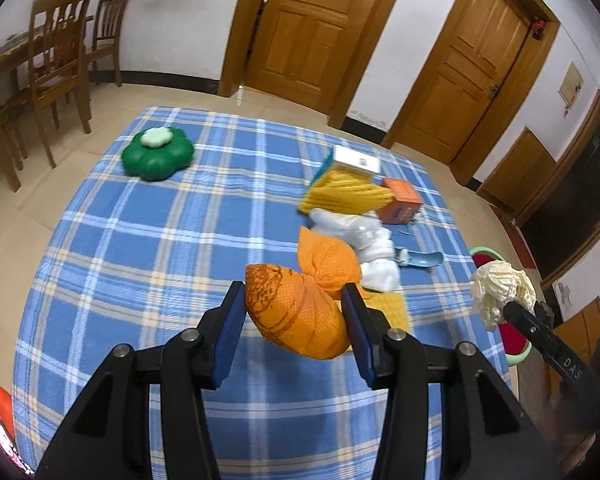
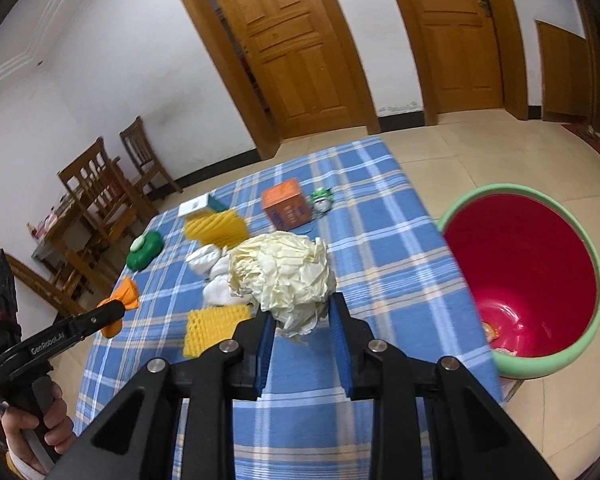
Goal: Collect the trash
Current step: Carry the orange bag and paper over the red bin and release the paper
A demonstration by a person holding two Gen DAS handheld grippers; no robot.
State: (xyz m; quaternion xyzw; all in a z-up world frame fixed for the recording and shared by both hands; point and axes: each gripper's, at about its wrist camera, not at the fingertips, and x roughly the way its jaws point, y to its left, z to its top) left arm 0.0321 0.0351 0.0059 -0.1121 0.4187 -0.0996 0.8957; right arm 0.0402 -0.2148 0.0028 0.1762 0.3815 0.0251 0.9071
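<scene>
Crumpled paper ball [image 2: 282, 278]; glossy plastic bin [image 2: 532, 280]; woven checked tablecloth [image 1: 140, 240].

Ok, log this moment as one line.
left tongs: shut on orange bag | right tongs: shut on crumpled paper | bin: beside table, nearly empty

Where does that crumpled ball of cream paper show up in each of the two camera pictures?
Left wrist view: the crumpled cream paper ball sits at the far right, pinched at the tip of the right claw.
Right wrist view: the paper ball fills the centre, just above that claw's blue pads.
Shared landmark: the orange cardboard box on the blue checked tablecloth.
</scene>
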